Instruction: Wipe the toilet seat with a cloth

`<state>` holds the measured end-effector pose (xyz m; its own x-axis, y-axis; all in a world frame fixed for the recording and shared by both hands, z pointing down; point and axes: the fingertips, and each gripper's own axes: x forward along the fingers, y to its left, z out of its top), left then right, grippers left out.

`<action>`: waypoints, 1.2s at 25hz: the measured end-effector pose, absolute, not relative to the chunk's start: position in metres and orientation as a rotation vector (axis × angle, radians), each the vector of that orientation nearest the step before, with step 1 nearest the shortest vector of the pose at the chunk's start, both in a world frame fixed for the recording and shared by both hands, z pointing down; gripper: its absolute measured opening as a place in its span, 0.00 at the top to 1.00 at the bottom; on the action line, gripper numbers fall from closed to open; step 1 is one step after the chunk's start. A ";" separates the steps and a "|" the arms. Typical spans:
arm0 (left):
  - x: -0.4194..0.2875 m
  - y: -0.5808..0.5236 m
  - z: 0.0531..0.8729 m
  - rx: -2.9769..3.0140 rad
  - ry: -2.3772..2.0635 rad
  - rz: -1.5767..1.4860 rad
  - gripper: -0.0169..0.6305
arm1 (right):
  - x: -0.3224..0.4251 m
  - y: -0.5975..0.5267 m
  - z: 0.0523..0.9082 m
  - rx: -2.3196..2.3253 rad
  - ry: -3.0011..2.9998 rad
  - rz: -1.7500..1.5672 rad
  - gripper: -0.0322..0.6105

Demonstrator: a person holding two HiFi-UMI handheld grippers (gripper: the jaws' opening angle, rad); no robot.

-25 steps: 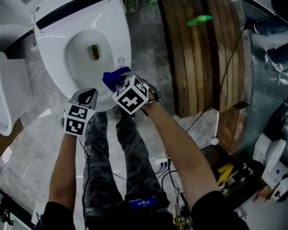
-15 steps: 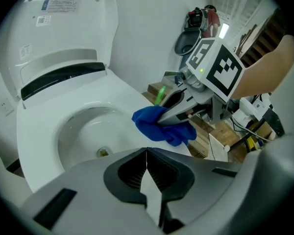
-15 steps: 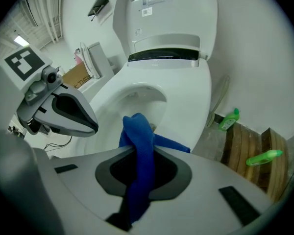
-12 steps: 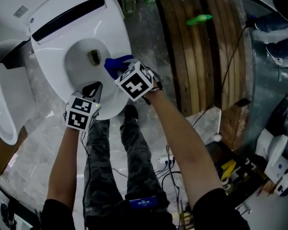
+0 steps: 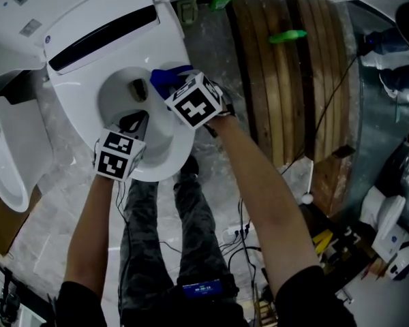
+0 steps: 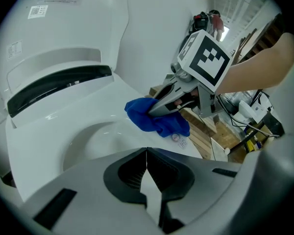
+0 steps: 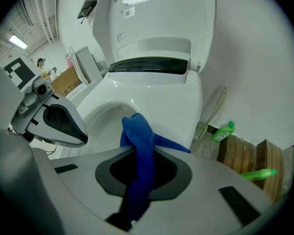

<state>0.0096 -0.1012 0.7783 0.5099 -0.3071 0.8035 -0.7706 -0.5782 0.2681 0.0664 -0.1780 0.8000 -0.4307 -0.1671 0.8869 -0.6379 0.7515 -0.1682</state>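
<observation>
Blue cloth on the white toilet seat
The cloth sits on the right side of the seat, next to the bowl. The right gripper pinches it tight in its jaws. The left gripper is closed and holds nothing, over the seat's front.

The cloth lies on the toilet seat at the bowl's three o'clock, with the left gripper at six. Wooden planks lie at the toilet's three o'clock.
</observation>
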 end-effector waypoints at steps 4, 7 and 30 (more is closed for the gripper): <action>-0.002 -0.124 0.777 2.128 -0.888 0.949 0.95 | 0.057 -0.202 0.798 0.628 -1.982 0.605 0.87; -0.012 -0.138 0.777 2.125 -0.894 0.940 0.95 | 0.050 -0.220 0.798 0.636 -1.981 0.595 0.87; -0.102 -0.188 0.767 2.055 -1.035 0.850 0.95 | -0.021 -0.276 0.791 0.555 -1.986 0.421 0.87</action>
<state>-0.1024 -0.1881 0.7666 0.4716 -0.4063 0.7826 -0.8468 -0.4562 0.2735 -0.0206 -0.2763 0.7908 -0.4039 -0.2029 0.8920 -0.5476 0.8347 -0.0580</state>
